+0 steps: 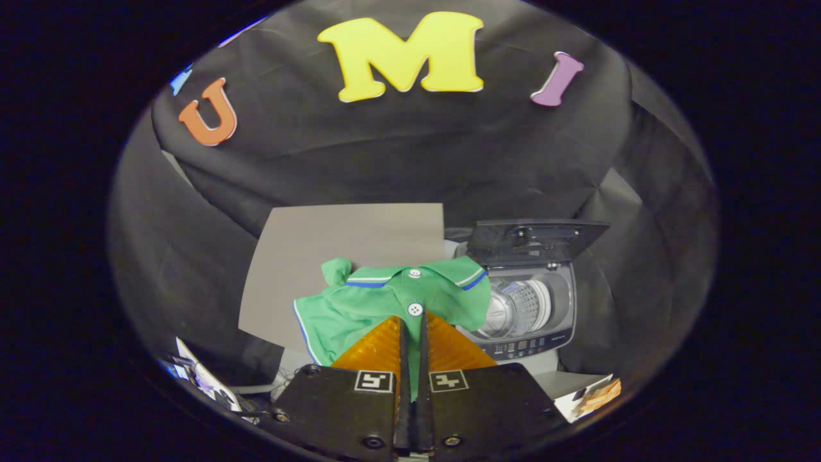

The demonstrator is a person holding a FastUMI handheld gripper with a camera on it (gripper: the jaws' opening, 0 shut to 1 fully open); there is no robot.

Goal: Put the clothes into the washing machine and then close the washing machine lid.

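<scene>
A small green polo shirt (378,301) hung pinched in the closed jaws of the gripper (414,321), just beside the toy washing machine (529,308), whose lid (535,240) stood open. The dangling hem could probably snag the drum's rim and spill out.

- The washing machine (532,308) is standing open, its lid (535,240) raised behind the drum mouth.
- The green shirt (391,301), pinched in the gripper (414,321), is overlapping the opening's near-left edge.
</scene>
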